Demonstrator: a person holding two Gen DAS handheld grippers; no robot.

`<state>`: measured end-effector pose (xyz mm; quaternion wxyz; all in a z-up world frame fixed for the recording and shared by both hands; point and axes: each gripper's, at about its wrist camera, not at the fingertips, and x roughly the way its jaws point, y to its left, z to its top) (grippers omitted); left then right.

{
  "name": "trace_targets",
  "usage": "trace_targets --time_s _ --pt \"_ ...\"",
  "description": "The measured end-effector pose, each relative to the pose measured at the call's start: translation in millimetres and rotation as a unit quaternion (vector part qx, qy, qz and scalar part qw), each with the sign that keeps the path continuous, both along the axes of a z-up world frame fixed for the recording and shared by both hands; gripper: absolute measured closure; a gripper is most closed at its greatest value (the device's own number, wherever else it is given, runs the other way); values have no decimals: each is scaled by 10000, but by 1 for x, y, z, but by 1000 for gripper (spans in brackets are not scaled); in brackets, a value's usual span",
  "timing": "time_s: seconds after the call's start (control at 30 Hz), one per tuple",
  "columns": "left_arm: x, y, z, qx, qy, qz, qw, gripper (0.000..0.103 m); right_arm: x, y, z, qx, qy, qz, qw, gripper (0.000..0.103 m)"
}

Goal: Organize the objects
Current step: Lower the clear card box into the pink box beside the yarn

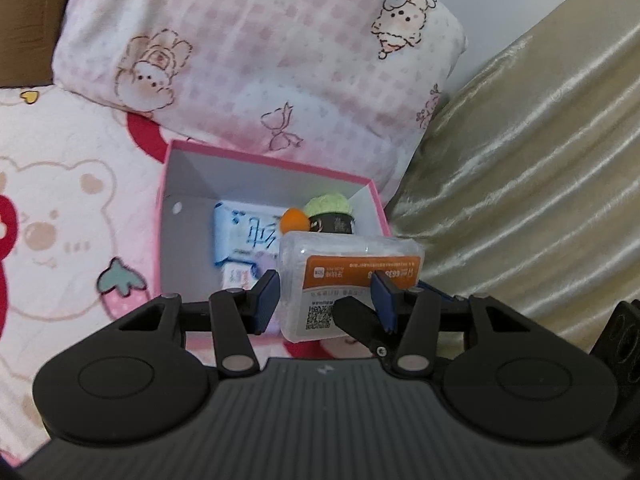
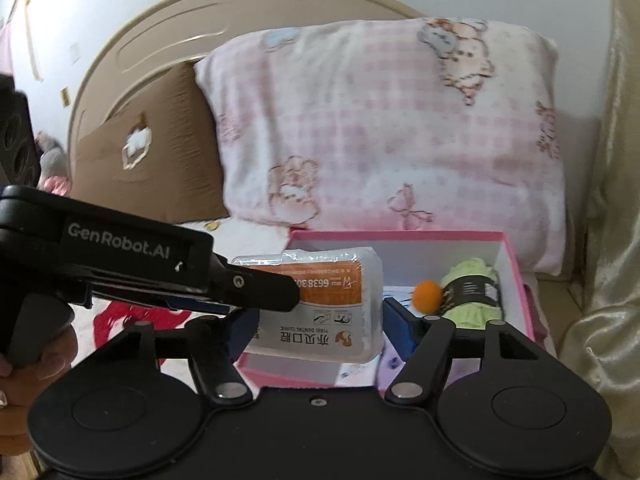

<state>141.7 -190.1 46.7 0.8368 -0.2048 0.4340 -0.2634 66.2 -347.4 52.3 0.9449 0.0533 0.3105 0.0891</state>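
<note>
Left wrist view shows the left hand-held gripper [image 1: 326, 300] clamped on a clear plastic case [image 1: 348, 276] with an orange-and-white label, its blue pads pressing the case's two sides; the case hangs over the near right corner of an open pink box [image 1: 272, 164] that sits on a bed [image 1: 60, 220] in front of a pink checked pillow [image 1: 260, 52]. Inside the box lie a blue-and-white tissue packet [image 1: 244, 240], a small orange ball [image 1: 295, 220] and a rolled green cloth with a dark band [image 1: 330, 210].

From the right wrist view, the right hand-held gripper [image 2: 318, 328] straddles the same case with its jaws apart — the right pad stands clear of the case, the left is hidden behind it, so I judge it is not gripping.

The step in hand looks like stowing the case in the box; the next move calls for lowering it into the free space in front of the ball and cloth, then releasing, without catching the box wall.

Writing: the label, seen upside down, reads "6638 30…" on the orange band and "DENTAL CLINIC" beneath Chinese characters, with a QR code — the left tool's body is marked "GenRobot.AI".
</note>
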Motion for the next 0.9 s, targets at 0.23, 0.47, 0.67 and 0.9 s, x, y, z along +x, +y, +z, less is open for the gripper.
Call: trace_targets --time_s 0.23,0.47,0.67,0.9 --pt "31 -31 -38 233 244 137 9993 55 37 -34 -32 447 453 -151 9979 36" --pt "62 -42 -84 374 626 345 9967 55 73 -47 -69 636 951 -181 9933 38" --pt "70 -52 -105 516 653 368 9958 55 84 -57 -97 809 1111 -227 9902 41" --pt "81 -66 -122 672 655 332 9950 55 95 -71 -121 884 1167 -303 9888 44"
